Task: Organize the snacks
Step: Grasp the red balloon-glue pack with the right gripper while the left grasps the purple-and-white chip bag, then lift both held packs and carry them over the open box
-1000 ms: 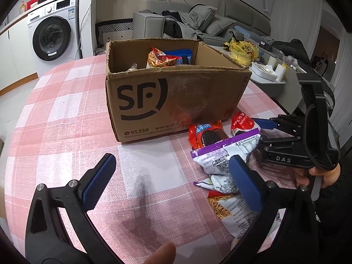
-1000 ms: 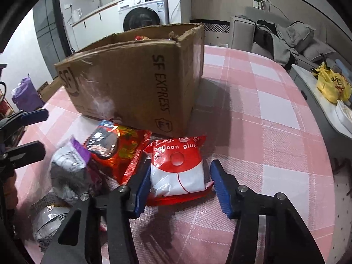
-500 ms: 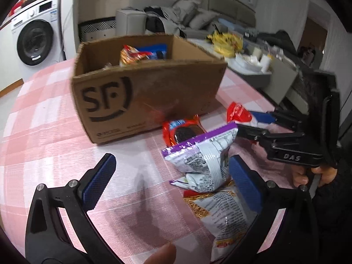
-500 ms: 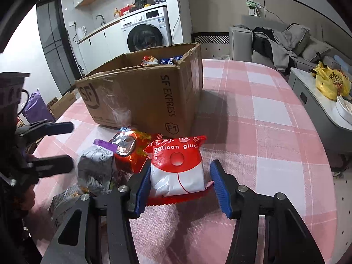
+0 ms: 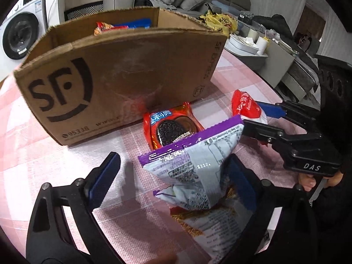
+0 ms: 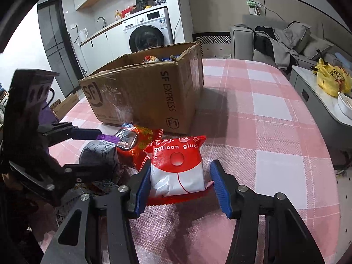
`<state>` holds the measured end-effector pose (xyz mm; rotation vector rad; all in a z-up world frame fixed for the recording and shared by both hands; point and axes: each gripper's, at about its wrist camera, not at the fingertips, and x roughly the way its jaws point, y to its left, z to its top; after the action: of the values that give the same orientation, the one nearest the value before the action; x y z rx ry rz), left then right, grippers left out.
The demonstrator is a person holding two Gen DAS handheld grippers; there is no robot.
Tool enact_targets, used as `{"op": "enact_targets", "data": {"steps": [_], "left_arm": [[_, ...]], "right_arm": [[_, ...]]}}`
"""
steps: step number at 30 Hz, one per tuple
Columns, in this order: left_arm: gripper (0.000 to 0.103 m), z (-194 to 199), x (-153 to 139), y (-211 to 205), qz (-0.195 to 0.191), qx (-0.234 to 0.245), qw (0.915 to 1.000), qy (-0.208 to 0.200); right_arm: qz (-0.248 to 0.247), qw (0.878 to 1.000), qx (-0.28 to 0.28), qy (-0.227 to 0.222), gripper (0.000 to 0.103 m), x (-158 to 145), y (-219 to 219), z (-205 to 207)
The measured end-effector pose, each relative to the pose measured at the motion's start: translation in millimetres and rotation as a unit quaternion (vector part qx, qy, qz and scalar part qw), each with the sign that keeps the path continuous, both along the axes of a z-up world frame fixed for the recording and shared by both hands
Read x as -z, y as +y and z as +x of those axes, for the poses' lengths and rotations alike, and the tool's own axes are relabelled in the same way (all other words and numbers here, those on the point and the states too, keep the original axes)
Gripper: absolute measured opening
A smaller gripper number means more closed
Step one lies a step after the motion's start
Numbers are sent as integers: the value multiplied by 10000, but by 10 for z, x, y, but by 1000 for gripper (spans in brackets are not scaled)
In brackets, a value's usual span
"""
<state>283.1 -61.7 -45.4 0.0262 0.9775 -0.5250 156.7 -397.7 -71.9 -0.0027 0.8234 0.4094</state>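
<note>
An open cardboard box point(image 5: 123, 70) marked SF stands on the pink checked table, with snack packs inside; it also shows in the right wrist view point(image 6: 149, 92). My left gripper point(image 5: 173, 180) is open around a purple and silver snack bag point(image 5: 193, 167); its right pad touches the bag. Behind the bag lies an orange Oreo pack point(image 5: 171, 127). My right gripper point(image 6: 182, 187) is open around a red and white "balloon glue" pack point(image 6: 178, 169); its left pad is against the pack. That pack shows in the left wrist view point(image 5: 244, 107).
A noodle-snack bag point(image 5: 211, 226) lies under the purple bag. The table's edge runs on the right point(image 6: 325, 154). Beyond it stand a low grey table with a yellow bag point(image 6: 332, 79), a sofa point(image 6: 281, 44) and a washing machine point(image 6: 149, 33).
My left gripper has moved forward and right, so the purple bag now sits between its fingers. My right gripper has stayed around the balloon glue pack and tilted up slightly.
</note>
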Motion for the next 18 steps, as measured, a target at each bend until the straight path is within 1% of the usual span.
{"op": "enact_targets", "data": {"steps": [3,5,6,7,8,9,11,13,14,18], "left_arm": [[89,30,19,-12,-118,110,9998,74],[80,34,18,-30,-195,176,9996,79],[78,37,22,-42,-225,198,9995,98],[70,34,25,-52,-282,233,9992,128],[64,28,19,-69,-372,281,9988,153],[61,22,17,-69,-373,280,9988,142],[51,6,2,-58,-433,290,9986,132],[49,-21,-11,-50,-438,259,9987,99],[46,-40,-30,-52,-385,269,9989,33],[44,-138,-95,-30,-421,280,9986,-122]], "right_arm": [[10,10000,8,-14,53,-10,-13,-7],[24,10000,16,-13,53,-13,-17,-11],[18,10000,17,-16,53,-17,-17,-14],[13,10000,27,-27,53,-22,-17,-18],[19,10000,29,-25,53,-25,-16,-29],[20,10000,24,-29,53,-31,-15,-36],[10,10000,23,-44,53,-46,-12,-52],[-2,10000,20,-72,53,-64,-4,-64],[-13,10000,17,-88,53,-74,2,-73],[-17,9999,8,-113,53,-99,19,-89]]}}
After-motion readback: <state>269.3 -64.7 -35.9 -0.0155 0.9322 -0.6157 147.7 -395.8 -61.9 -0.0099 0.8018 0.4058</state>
